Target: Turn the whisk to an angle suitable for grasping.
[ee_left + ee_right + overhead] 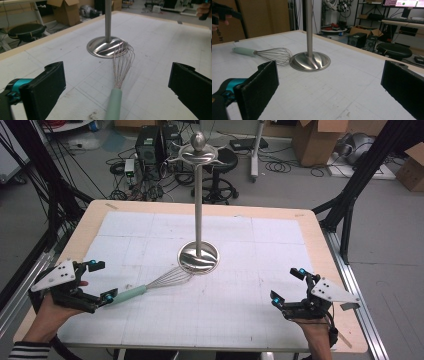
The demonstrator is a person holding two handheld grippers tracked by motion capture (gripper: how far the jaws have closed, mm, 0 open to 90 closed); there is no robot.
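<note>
I see left tool [101, 281] spread wide, whisk [117, 82] handle between its jaws, untouched. Right tool [287, 284] spread, stand [310, 60] ahead-left.

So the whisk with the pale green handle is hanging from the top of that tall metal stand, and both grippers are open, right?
Not quite. The whisk is lying flat on the table, its wires against the stand's round base, as the high view shows. Both the left gripper and the right gripper are indeed open.

Even indoor light, soft shadows, slight blur — perhaps compression
</note>
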